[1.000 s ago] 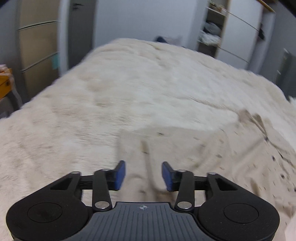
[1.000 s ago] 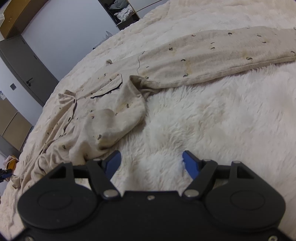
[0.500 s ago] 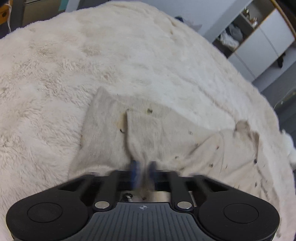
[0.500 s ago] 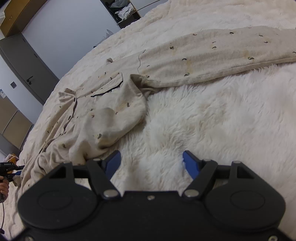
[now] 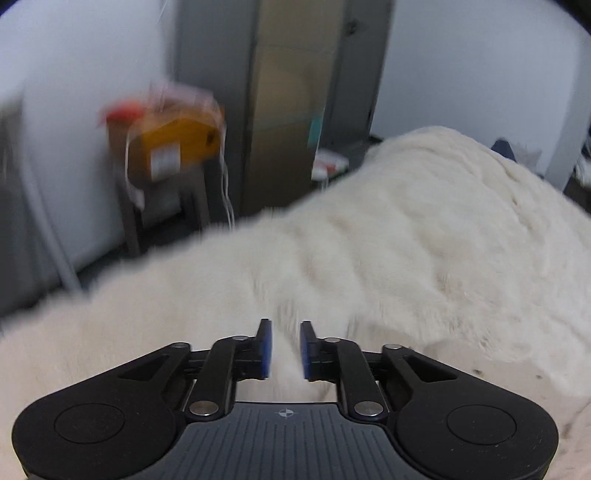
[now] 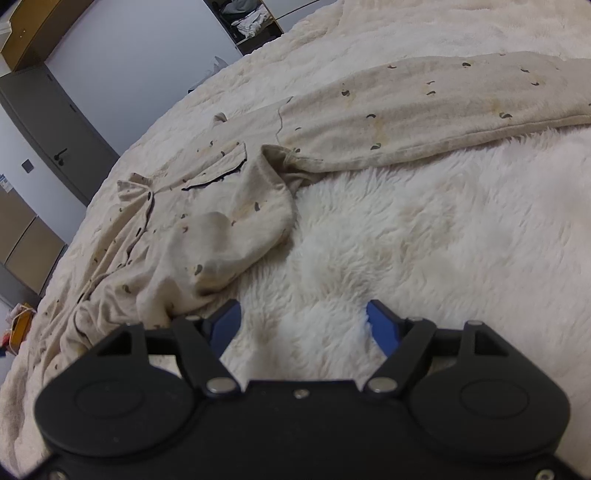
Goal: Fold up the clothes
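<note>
Only the right wrist view shows the shirt (image 6: 229,206): a beige, dark-speckled garment spread on the fluffy white blanket (image 6: 424,251). One sleeve (image 6: 424,107) stretches away to the right across the blanket, and the collar (image 6: 135,186) and chest pocket lie to the left. A rumpled fold of the shirt ends just beside the left finger of the right gripper (image 6: 301,323). That gripper hangs over bare blanket with its blue pads (image 6: 382,323) wide apart and nothing between them. A grey door (image 6: 55,136) and open shelves (image 6: 243,18) stand beyond the blanket.

The left wrist view is blurred and shows almost none of the shirt. The left gripper (image 5: 284,347) is over the blanket (image 5: 406,251) near its edge, its jaws a narrow gap apart and opening, with only blanket fur seen behind the gap. Past the blanket's edge stand a stool with a yellow box (image 5: 173,144) and a tall cabinet (image 5: 291,92).
</note>
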A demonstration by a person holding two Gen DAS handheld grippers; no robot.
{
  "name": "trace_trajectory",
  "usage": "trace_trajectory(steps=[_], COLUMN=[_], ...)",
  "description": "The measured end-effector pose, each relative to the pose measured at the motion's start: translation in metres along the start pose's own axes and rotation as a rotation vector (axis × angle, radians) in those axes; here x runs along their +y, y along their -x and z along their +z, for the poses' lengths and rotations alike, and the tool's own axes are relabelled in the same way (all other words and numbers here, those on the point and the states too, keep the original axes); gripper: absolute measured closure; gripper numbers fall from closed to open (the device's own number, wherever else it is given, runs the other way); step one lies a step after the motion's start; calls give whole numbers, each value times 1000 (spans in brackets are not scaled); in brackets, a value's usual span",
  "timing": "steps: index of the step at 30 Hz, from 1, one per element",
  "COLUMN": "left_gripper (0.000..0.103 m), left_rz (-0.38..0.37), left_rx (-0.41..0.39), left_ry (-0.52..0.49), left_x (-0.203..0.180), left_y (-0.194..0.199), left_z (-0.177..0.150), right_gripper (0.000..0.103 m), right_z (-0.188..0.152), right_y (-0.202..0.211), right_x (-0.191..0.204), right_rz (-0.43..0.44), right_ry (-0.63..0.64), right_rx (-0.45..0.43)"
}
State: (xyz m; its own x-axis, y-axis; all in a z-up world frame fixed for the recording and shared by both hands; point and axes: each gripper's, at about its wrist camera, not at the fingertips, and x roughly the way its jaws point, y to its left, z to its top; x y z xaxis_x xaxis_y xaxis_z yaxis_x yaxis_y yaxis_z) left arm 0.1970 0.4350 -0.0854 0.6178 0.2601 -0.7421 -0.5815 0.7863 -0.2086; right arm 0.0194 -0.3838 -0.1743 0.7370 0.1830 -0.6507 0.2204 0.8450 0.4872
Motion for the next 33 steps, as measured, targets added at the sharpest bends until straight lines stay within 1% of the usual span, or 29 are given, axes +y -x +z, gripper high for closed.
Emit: trace_trajectory(steps=[1, 3, 4, 7, 8, 10, 11, 12, 13, 14, 16, 18, 19, 22, 23, 25, 26, 27, 30, 32, 33], left_gripper=[70, 61, 60, 58, 58, 58, 61, 76, 86, 101, 101, 101, 101, 101, 101, 100, 95, 85, 72, 69, 67], left_rz=[-34, -94, -119, -188, -201, -159, -135, -112, -82, -53, 6, 73, 94, 85, 87, 85, 63, 42, 25, 5, -18], left_rx=[35, 71, 85, 114, 121, 112, 108, 114, 123, 119, 41, -80, -119, -55, -51, -44, -41, -27, 13, 32, 20], left_ry=[36, 89, 109, 90, 57, -78, -129, -169, -223, -274, -348, -365, -371, -429, -434, -413, -370, -324, -216, -166, -142], left_x=[8, 19, 23, 17, 11, -13, -22, -30, -39, -46, -54, -53, -52, -52, -51, -47, -42, -35, -21, -13, -11], left_y=[-5, -12, -14, -25, -31, -42, -46, -52, -59, -64, -62, -49, -45, -51, -52, -55, -57, -59, -66, -68, -68], left_z=[-5, -14, -18, -21, -21, -16, -14, -14, -13, -12, -5, 10, 16, 23, 22, 17, 16, 15, 18, 25, 30], right_gripper=[29, 29, 29, 29, 30, 30, 30, 30, 30, 30, 30, 30, 29, 28, 28, 28, 28, 28, 28, 28, 28], right_z=[0, -1, -1, -2, -2, -3, -4, -4, -5, -5, -5, -6, -6, -7, -7, -7, -7, -7, -7, -8, -9], right_y=[0, 0, 0, -1, -1, -1, 0, 0, 0, -1, -3, -5, -6, -8, -8, -8, -8, -8, -8, -7, -6], right_x=[0, 1, 1, 1, 1, 2, 2, 2, 3, 4, 6, 8, 9, 11, 11, 11, 11, 11, 11, 10, 10], right_rz=[-1, -3, -4, -5, -6, -7, -8, -9, -12, -16, -27, -37, -41, -46, -46, -45, -44, -44, -40, -38, -37], right_ry=[1, 5, 7, 13, 16, 23, 27, 32, 35, 37, 50, 66, 74, 89, 93, 94, 95, 95, 95, 98, 101], right_rx=[0, -1, -2, -3, -4, -7, -9, -10, -12, -13, -13, -13, -13, -12, -11, -11, -11, -11, -12, -12, -12])
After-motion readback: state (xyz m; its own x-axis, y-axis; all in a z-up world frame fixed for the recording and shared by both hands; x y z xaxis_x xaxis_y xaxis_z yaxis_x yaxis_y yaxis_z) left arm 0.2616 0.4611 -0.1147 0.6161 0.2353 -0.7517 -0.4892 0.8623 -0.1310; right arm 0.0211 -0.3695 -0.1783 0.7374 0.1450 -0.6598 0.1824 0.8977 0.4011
